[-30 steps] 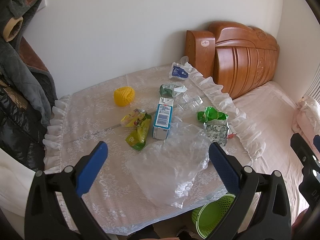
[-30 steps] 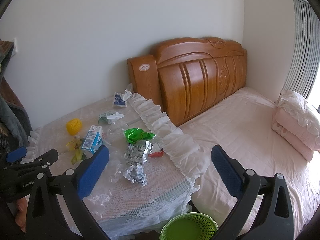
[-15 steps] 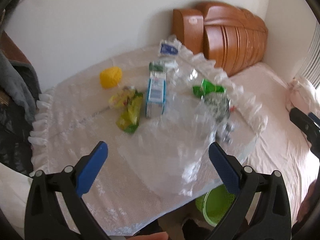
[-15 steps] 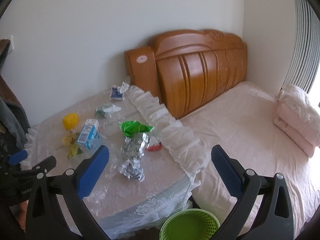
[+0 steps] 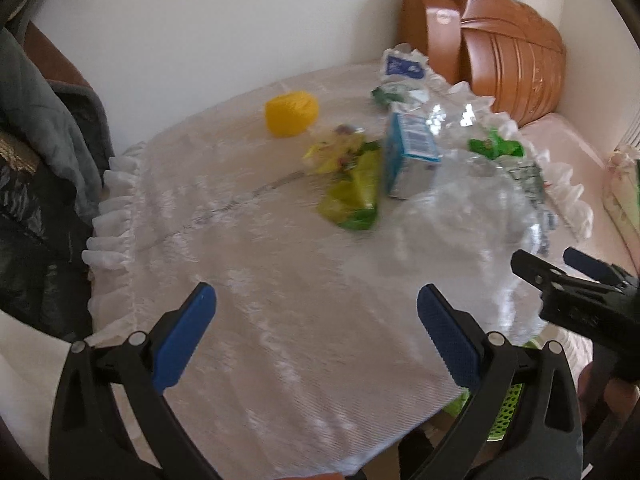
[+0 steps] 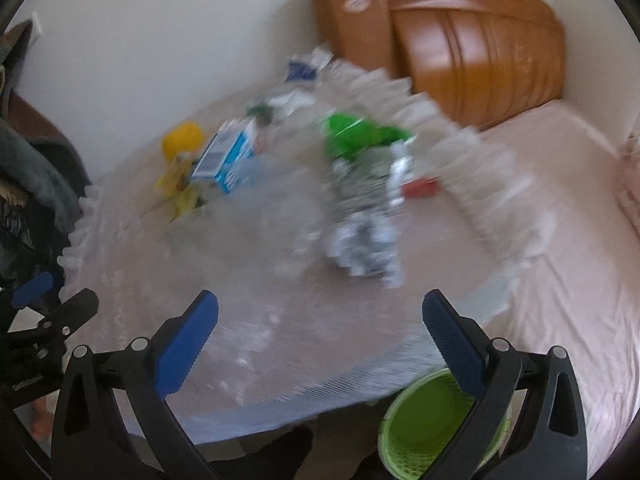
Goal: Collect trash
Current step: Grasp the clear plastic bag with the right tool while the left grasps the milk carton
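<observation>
We see the left gripper (image 5: 316, 322) and right gripper (image 6: 320, 324) with jaws spread wide, holding nothing, above the lace-covered table (image 5: 240, 248). Toward 12 o'clock lie a clear plastic bag (image 5: 460, 232), a blue milk carton (image 5: 412, 156), a yellow-green wrapper (image 5: 356, 188) and crumpled foil (image 6: 360, 216). At 5 o'clock stands the green basket (image 6: 424, 432).
</observation>
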`<state>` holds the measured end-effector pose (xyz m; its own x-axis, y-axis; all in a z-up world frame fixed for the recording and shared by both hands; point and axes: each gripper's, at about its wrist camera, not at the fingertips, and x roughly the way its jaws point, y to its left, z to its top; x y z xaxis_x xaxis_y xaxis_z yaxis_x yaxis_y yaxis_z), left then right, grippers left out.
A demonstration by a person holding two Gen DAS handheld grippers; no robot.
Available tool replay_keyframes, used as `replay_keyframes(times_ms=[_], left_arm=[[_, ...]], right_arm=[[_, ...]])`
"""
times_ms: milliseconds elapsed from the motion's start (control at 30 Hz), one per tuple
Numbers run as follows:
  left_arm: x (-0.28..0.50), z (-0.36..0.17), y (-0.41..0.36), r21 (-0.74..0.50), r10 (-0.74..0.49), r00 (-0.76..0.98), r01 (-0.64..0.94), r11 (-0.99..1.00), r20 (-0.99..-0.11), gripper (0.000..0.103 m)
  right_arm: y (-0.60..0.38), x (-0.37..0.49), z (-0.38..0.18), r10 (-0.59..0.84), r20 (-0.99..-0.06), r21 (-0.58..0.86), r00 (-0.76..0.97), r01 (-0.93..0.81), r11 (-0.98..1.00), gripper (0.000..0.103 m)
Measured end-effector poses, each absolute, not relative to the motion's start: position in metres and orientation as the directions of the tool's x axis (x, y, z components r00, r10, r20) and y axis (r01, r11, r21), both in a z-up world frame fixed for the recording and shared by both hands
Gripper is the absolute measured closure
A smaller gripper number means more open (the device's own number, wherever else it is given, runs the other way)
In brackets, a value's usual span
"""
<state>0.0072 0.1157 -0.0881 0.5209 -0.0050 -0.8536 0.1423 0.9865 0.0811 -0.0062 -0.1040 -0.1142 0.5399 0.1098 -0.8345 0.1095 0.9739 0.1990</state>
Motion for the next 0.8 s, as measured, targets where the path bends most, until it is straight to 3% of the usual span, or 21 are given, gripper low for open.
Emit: replay_keyframes(times_ms=[133,233,300,400,567,800], left_arm=[[0.022,-0.094,0.128,0.110,-0.002,0.530,0.180,0.977,-0.848,0.006],[0.032,-0.098,0.130,0.117,-0.015,0.530,0.215,0.970,-0.848,0.006],[0.041,-0.101,0.131,0.119,-0.020,0.523,0.230,0.966,-0.852,0.006],[0.052,-0.102,0.127,0.100,-0.043,0.513,0.248,0.964,-0.857,0.006],[0.067,-0.097,0.106,0.057,-0.091,0.512,0.267,0.962,-0.854,0.006],[0.107,-0.097,0.043,0.047,-0.125,0.505,0.314,0.948,-0.854,0.006]], right_arm=[[-0.093,0.014,-0.140,0.113,-0.866,0.236,0.486,0.199,0.951,0.004],[-0.094,0.022,-0.155,0.176,-0.874,0.310,0.453,0.241,0.920,0.031],[-0.094,0.023,-0.160,0.225,-0.867,0.361,0.444,0.250,0.898,0.059],[-0.096,0.021,-0.162,0.275,-0.846,0.423,0.456,0.261,0.868,0.089],[-0.094,0.010,-0.129,0.273,-0.808,0.427,0.521,0.201,0.882,0.095],[-0.117,-0.022,-0.056,0.137,-0.739,0.311,0.659,0.153,0.938,0.096]])
